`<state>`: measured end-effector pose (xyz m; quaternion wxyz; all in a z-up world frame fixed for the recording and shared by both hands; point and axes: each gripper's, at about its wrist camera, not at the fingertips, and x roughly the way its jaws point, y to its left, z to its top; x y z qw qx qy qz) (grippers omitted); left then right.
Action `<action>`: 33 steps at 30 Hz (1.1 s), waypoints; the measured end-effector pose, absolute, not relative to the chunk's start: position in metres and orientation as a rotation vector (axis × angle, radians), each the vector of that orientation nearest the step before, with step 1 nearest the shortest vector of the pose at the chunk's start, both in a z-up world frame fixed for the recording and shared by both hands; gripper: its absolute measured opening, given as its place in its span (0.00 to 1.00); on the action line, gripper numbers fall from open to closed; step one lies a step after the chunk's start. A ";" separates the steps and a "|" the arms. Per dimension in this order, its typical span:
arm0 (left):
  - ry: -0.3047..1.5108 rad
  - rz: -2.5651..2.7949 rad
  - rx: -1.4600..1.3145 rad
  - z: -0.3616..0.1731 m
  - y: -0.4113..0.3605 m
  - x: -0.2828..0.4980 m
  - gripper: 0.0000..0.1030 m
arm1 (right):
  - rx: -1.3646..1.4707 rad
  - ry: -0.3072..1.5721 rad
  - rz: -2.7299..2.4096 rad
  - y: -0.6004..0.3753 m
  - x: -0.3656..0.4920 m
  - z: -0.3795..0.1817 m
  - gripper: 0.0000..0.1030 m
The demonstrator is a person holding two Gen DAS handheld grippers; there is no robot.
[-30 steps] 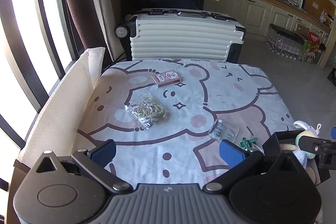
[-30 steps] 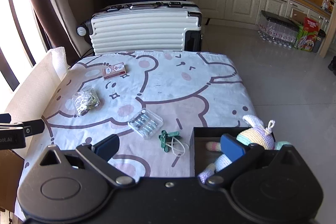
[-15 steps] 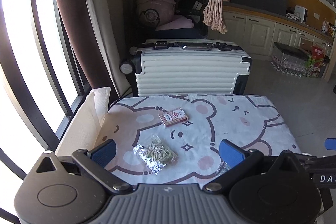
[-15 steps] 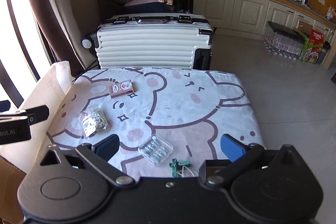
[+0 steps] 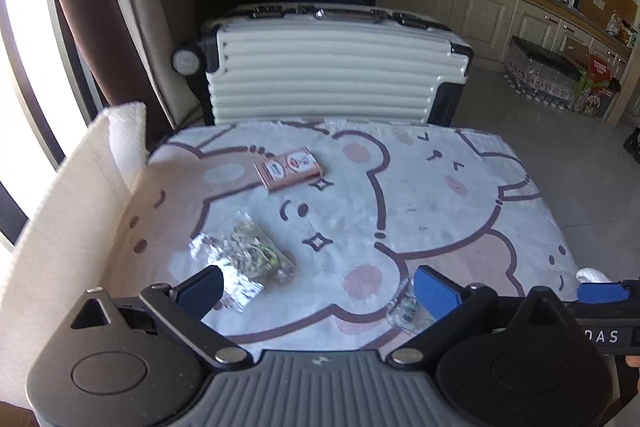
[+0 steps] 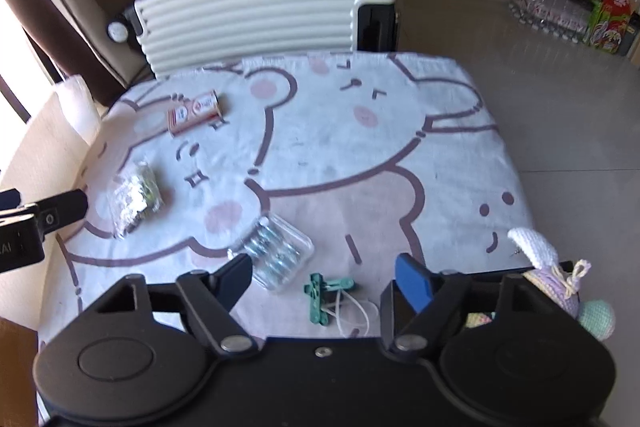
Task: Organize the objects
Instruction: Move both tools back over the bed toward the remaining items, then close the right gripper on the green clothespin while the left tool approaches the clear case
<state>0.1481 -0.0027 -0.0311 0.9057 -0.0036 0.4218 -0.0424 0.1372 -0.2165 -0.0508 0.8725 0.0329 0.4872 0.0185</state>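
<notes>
A table covered by a bear-print cloth (image 5: 420, 195) holds a red card box (image 5: 289, 169), a clear bag of rubber bands (image 5: 244, 255) and a clear plastic case of batteries (image 6: 276, 253). Green clips with a white band (image 6: 324, 293) lie near the front edge. A crocheted toy (image 6: 560, 283) sits in a black box (image 6: 480, 307) at the front right. My left gripper (image 5: 316, 291) is open and empty above the near edge, just behind the bag. My right gripper (image 6: 324, 279) is open and empty above the clips.
A white ribbed suitcase (image 5: 332, 75) stands behind the table. A cardboard sheet with white paper (image 5: 68, 195) leans along the table's left side by the window. Kitchen cabinets (image 5: 500, 11) and bottle packs (image 6: 560, 11) are at the far right.
Both grippers tipped up and drew back, then came forward and down again over the table's near edge. Both stayed open and empty. The objects have not moved.
</notes>
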 end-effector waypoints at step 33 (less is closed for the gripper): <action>1.022 -0.229 0.070 -0.109 -0.063 0.212 0.97 | -0.176 1.292 0.244 -0.195 0.187 -0.156 0.35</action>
